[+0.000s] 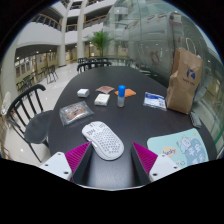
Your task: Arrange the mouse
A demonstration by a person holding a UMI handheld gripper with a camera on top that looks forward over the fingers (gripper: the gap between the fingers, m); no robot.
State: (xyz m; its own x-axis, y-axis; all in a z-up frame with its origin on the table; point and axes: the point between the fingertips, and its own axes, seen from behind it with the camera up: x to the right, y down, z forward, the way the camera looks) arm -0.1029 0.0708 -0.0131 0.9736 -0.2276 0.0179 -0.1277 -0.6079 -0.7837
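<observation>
Gripper [112, 160] with its 2 fingers apart, the white mouse [103, 139] lying on the dark table [130, 115] near its front edge, just ahead of them, left of the mouse pad [183, 148]; closing squarely on its flanks should give a steady hold.

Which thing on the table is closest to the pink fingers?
The white mouse. It lies just ahead of the open hand-held gripper, while the blue-capped bottle, small boxes and brown paper bag sit farther back.
</observation>
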